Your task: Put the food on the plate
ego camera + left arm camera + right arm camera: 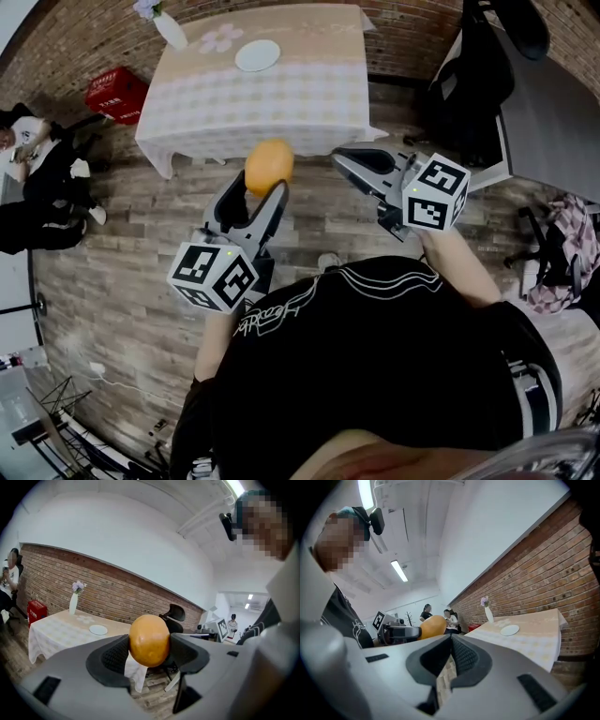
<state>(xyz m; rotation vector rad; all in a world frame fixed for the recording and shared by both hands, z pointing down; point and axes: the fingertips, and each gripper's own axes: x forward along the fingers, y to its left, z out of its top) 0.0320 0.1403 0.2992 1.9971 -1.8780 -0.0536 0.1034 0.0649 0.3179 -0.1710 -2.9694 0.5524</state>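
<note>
Crate (116,94) in red sits on the floor at far left, beside the cloth-covered desk (309,108), which carries a vase (169,28) and 1 white plate (257,55). Short of the desk, the left gripper (260,185) has its jaws spread wide and pressed on both sides of the round orange food (269,163), above the floor and well apart from the plate. White script on the person's black shirt (272,314) is unreadable. The right gripper (349,161) has its jaws together, empty.
</note>
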